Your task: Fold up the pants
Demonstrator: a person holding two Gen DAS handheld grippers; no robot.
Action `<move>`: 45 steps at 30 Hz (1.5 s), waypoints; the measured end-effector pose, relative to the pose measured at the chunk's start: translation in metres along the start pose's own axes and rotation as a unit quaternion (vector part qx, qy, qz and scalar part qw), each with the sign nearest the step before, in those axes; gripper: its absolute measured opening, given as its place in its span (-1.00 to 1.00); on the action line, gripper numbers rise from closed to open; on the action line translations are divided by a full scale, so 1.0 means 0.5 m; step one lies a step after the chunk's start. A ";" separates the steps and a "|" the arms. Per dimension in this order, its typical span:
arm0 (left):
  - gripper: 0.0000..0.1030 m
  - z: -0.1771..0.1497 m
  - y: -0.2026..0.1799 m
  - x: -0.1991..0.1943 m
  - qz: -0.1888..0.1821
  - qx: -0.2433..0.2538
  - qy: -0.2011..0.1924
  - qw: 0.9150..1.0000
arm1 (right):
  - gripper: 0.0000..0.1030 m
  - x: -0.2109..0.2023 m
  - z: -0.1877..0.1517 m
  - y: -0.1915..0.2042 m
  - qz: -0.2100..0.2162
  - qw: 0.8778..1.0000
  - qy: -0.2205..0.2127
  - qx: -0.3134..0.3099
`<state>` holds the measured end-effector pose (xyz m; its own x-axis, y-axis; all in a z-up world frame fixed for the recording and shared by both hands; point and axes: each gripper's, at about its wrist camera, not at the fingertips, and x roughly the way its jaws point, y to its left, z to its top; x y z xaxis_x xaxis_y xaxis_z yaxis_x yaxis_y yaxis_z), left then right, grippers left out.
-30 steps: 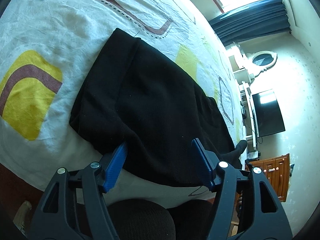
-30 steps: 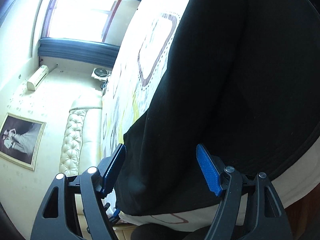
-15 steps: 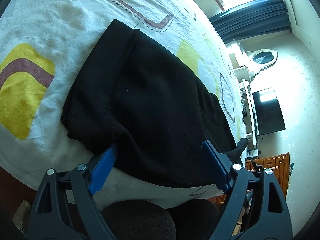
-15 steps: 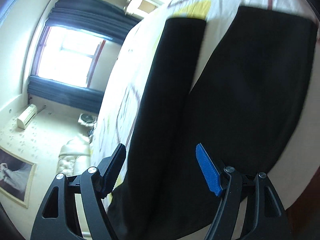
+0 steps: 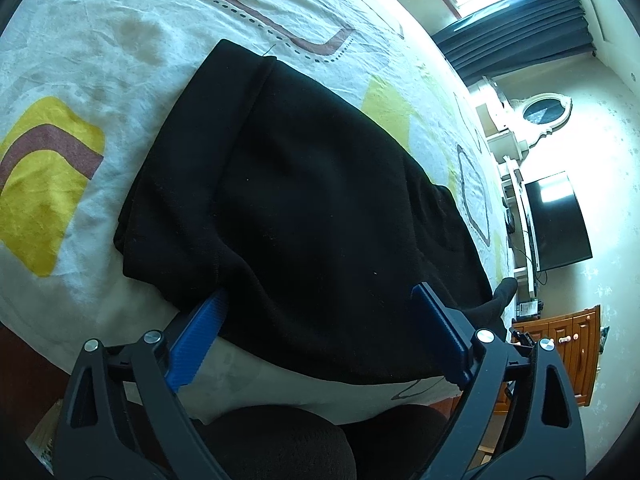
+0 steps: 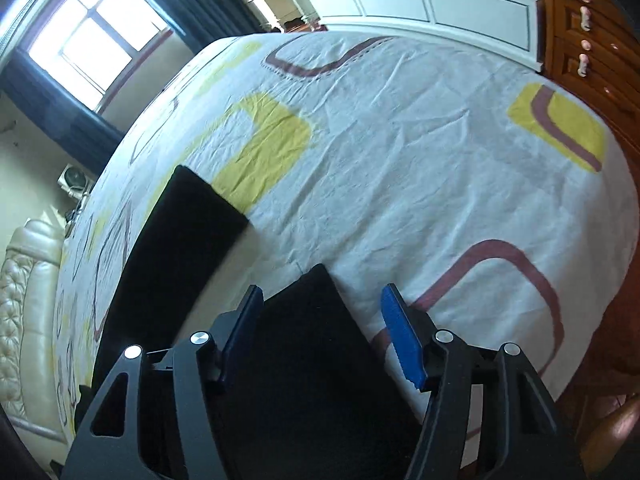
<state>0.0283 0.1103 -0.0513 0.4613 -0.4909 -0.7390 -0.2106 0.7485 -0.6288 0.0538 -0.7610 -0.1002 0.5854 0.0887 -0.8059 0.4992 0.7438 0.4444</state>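
on wrinkled patterned bedsheet point(image 5: 120, 48): matte black pants point(image 5: 312, 208); left gripper point(image 5: 320, 336) fingers opening, right gripper point(image 6: 324, 332) fingers closing, neither clamping cloth.

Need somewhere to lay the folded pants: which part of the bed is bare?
Bare bedsheet lies beyond and right of the pant legs' ends, toward the white cabinet. The near edge is crowded by the black pants.

Matt black knit pants point(image 5: 320, 208) lie on a wrinkled printed cotton bedsheet point(image 6: 440, 168) beside glossy wooden drawers point(image 6: 592, 40)

Patterned bedsheet point(image 5: 120, 60), curtained window point(image 6: 92, 36), television point(image 5: 556, 220).
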 end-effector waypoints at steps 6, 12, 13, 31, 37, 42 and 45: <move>0.91 0.006 -0.009 0.012 0.005 -0.009 -0.005 1.000 | -0.74 -0.003 0.001 0.016 -0.058 0.993 0.009 -0.105; 0.94 0.002 -0.019 0.021 0.022 0.002 -0.016 1.000 | -0.78 -0.012 0.022 0.043 -0.118 0.980 -0.035 -0.157; 0.94 0.000 -0.020 0.021 0.022 0.004 -0.019 1.000 | -0.77 0.007 0.025 0.040 -0.124 0.979 -0.029 -0.159; 0.95 -0.004 0.007 0.008 -0.006 -0.006 -0.028 1.000 | -0.05 0.064 0.028 0.015 0.181 0.963 -0.036 0.196; 0.95 -0.003 0.018 0.001 -0.015 -0.018 -0.029 0.999 | -0.16 0.103 0.040 0.042 0.154 0.965 -0.041 0.207; 0.95 -0.005 0.018 0.000 -0.013 -0.015 -0.030 0.999 | -0.77 0.076 0.034 0.059 0.151 0.970 -0.058 0.181; 0.95 -0.009 0.014 -0.001 -0.011 -0.013 -0.030 0.999 | -0.80 0.021 0.024 0.052 0.174 0.964 -0.084 0.181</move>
<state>0.0229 0.1137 -0.0566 0.5165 -0.4789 -0.7099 -0.2216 0.7260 -0.6510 0.0805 -0.7487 -0.0928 0.8373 0.1598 -0.5230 0.4271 0.4060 0.8079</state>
